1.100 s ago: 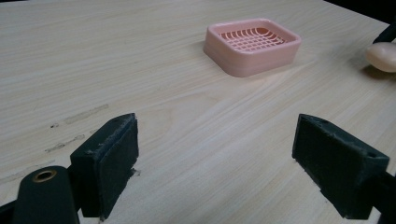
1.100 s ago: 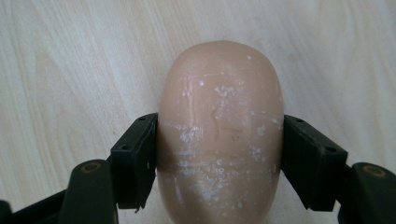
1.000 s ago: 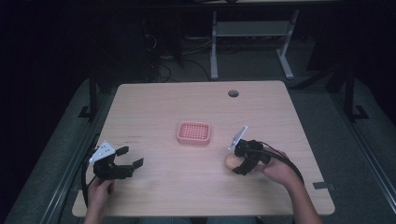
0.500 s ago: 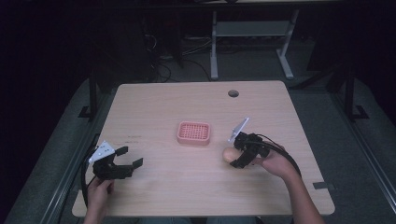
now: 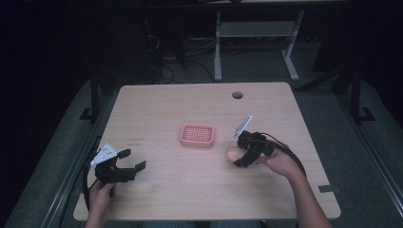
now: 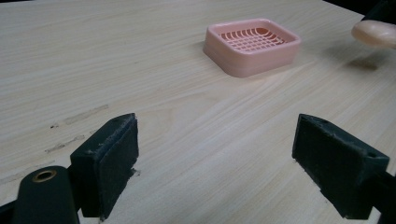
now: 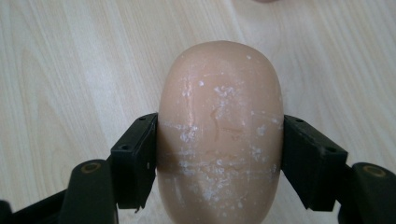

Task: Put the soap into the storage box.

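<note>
The wooden table takes up the middle of the high view, pale and mostly bare, with a small round hole near its far edge. At the centre of the frame sits a pink soap dish, a shallow tray with a slotted floor; in the left gripper view it lies in the upper middle, and nothing rests in it.

Right of centre in the high view, the right gripper is held by the person's right hand, its jaws closed on a peach-coloured bar of soap. The right gripper view shows the hold plainly: the soap fills the middle of the frame, pressed on both long sides by the black pads, its rounded end pointing away over the wood. A shadow under it in the left gripper view suggests it is off the table. It is just right of the dish and apart from it.

At the lower left of the high view the left gripper lies low over the table, its jaws spread wide with nothing between them.

The step in hand looks like carrying the soap to the dish. The next move calls for bringing the bar over the slotted tray, lowering it level inside the rim, then easing the jaws apart.
</note>
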Motion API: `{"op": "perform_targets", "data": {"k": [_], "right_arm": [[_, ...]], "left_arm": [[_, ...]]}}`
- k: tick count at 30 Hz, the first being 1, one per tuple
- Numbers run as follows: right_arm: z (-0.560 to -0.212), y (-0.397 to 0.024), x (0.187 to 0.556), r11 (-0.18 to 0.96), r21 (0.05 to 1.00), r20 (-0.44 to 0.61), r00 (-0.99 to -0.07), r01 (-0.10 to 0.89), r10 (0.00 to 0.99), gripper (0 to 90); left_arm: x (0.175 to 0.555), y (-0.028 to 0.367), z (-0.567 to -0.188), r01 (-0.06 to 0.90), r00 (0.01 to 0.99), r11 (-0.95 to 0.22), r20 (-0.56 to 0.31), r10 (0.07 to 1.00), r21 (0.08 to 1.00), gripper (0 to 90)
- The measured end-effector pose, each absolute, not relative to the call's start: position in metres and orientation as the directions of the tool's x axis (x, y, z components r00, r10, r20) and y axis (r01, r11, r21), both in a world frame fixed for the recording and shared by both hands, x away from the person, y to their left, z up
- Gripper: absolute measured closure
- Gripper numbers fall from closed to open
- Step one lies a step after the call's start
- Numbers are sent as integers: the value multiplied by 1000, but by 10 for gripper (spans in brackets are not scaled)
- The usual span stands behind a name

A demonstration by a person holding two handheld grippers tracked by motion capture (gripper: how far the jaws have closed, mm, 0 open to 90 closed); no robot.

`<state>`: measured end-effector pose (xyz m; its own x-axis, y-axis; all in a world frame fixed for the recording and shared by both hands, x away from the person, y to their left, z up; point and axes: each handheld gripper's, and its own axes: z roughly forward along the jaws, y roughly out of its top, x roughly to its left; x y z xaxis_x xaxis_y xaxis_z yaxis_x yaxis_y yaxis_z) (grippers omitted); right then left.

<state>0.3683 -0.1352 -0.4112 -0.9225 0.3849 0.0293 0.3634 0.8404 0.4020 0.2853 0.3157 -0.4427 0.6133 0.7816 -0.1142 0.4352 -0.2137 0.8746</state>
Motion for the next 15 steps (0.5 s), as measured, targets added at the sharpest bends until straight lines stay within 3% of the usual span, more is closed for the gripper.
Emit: {"op": "perform_targets", "data": {"k": [15], "right_arm": [[-414,-137,374,834,407,43,-919,374,391,319]], "left_arm": [[286,315,-443,435,614,-214,-114,781,875,143]]}}
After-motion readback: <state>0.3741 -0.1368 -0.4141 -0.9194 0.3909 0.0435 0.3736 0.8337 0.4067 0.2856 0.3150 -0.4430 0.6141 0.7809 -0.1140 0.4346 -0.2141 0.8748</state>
